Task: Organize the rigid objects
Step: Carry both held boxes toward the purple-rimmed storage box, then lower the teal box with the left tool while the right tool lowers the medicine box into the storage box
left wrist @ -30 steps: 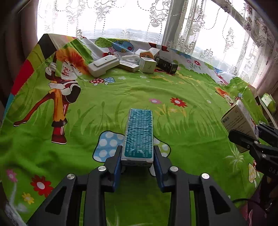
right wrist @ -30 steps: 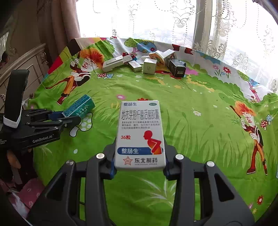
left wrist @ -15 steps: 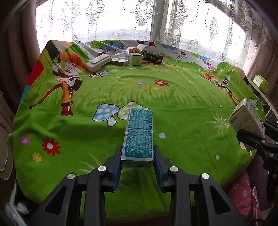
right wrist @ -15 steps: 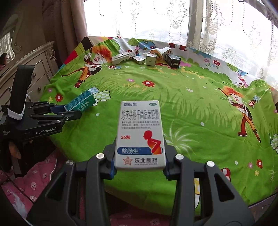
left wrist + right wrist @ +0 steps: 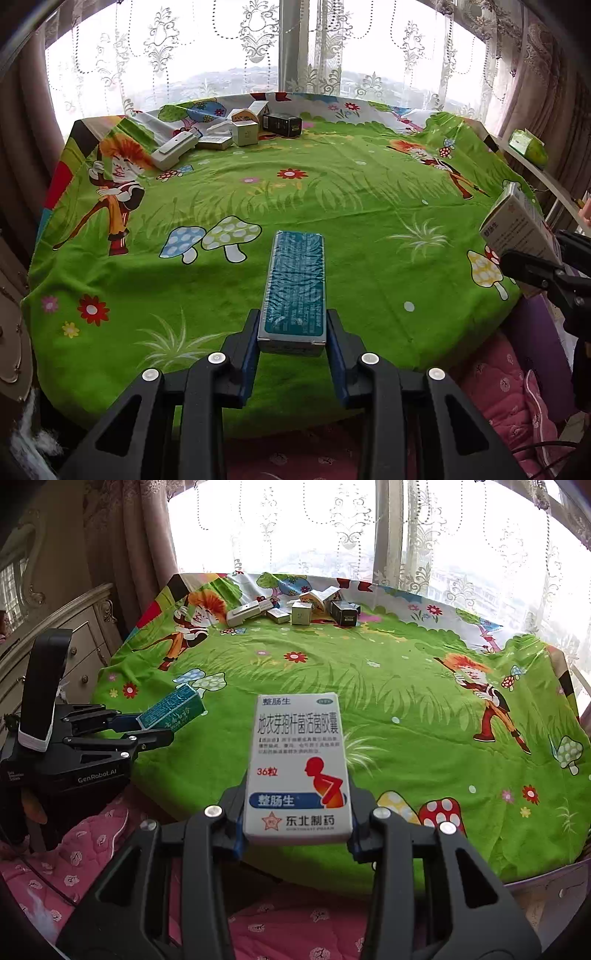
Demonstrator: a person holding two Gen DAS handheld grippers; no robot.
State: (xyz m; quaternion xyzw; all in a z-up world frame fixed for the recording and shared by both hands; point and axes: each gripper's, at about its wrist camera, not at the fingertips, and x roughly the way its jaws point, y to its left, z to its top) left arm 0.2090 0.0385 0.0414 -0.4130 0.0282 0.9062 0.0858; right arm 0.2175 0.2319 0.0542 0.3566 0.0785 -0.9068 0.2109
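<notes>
Lace curtains (image 5: 207, 55) hang across a bright window behind the bench (image 5: 332, 206), which is covered by a green cartoon cloth with mushrooms, flowers and children printed on it. Pink quilted fabric (image 5: 92, 853) lies below the near edge of the bench, and a pale carved dresser (image 5: 74, 638) stands at the left in the right wrist view.

At the far side of the bench, near the window, a cluster of small boxes (image 5: 236, 129) sits close together: a long white one, a few cream ones and a black box (image 5: 282, 124) at the right end.

Both tools hang over the near edge, well apart from that cluster. The right tool (image 5: 297, 834) is pinching a white medicine box (image 5: 299, 764) with a red figure and blue band, gripped by its near end. The left tool (image 5: 291, 343) is clamped on a narrow teal box (image 5: 295, 284), likewise by the near end, its length pointing toward the window.
</notes>
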